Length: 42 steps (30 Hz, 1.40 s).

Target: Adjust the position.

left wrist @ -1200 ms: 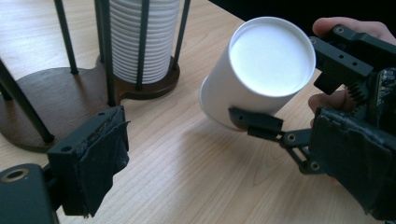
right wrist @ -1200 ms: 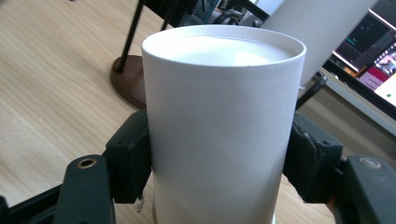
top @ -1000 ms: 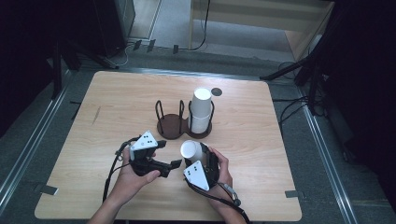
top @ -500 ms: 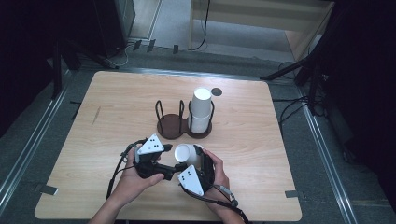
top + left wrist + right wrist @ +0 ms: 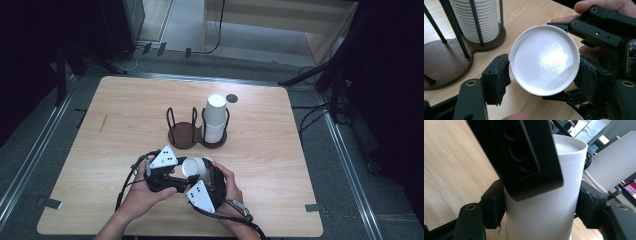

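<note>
A white paper cup (image 5: 192,167) is held above the near middle of the table, lying on its side. In the left gripper view its round base (image 5: 544,60) faces the camera. My left gripper (image 5: 180,172) (image 5: 544,72) is shut on it, one jaw pressing each side. My right gripper (image 5: 200,174) (image 5: 541,207) is shut on the same cup's wall (image 5: 544,202) from the other side. A left jaw crosses in front in the right gripper view. Behind stands a dark two-ring cup holder (image 5: 184,135) (image 5: 444,62), with a stack of white cups (image 5: 216,117) (image 5: 477,20) in its right ring.
A small dark disc (image 5: 231,98) lies on the wooden table (image 5: 115,115) behind the holder. The holder's left ring holds nothing. Cables and dark stands surround the table on the floor, and a wooden shelf stands at the back.
Both hands have drawn closer together and slightly toward the near edge. The cup has shifted a little left with them, and the left gripper has moved right onto it.
</note>
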{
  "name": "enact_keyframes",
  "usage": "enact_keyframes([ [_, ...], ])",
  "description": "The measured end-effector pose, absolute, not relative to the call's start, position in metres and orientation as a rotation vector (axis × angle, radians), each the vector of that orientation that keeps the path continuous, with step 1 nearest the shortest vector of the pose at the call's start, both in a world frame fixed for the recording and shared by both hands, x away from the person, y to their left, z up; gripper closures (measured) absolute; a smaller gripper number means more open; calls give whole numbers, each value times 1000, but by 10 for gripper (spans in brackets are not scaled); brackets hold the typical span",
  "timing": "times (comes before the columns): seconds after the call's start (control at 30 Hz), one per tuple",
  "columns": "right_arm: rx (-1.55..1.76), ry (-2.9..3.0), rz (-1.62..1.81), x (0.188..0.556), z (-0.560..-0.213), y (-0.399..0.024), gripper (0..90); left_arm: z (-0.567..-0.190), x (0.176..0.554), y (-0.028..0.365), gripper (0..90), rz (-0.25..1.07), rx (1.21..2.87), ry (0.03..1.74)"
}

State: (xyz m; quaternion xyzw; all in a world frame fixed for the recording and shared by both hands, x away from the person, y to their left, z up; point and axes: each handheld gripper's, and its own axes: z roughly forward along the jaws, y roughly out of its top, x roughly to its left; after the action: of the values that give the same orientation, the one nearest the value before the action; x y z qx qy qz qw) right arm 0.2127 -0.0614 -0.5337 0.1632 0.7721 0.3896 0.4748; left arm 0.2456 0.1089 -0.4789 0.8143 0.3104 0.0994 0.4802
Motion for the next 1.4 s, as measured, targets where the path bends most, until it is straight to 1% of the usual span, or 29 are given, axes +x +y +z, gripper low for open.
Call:
enact_keyframes([
  [0.43, 362, 1883, 950, 212, -533, -62, 311, -481, 246, 113, 338, 219, 1946, 765],
  [0.63, 358, 1876, 949, 212, -532, -61, 270, -481, 247, 116, 363, 195, 1919, 775],
  [0.73, 365, 1869, 948, 211, -532, -61, 253, -481, 247, 118, 369, 209, 1917, 781],
  [0.8, 363, 1872, 953, 211, -531, -61, 224, -481, 247, 120, 370, 214, 1910, 780],
  [0.9, 355, 1884, 960, 211, -529, -62, 177, -480, 247, 125, 371, 250, 1873, 794],
  [0.97, 356, 1888, 966, 211, -528, -63, 126, -479, 246, 128, 371, 281, 1849, 802],
  [1.1, 389, 1886, 1015, 211, -522, -66, 84, -475, 244, 136, 371, 327, 1785, 816],
  [1.2, 448, 1870, 1053, 212, -517, -69, 58, -474, 244, 140, 370, 350, 1745, 821],
  [1.4, 504, 1849, 1098, 215, -510, -75, 64, -471, 240, 149, 370, 419, 1614, 799],
])
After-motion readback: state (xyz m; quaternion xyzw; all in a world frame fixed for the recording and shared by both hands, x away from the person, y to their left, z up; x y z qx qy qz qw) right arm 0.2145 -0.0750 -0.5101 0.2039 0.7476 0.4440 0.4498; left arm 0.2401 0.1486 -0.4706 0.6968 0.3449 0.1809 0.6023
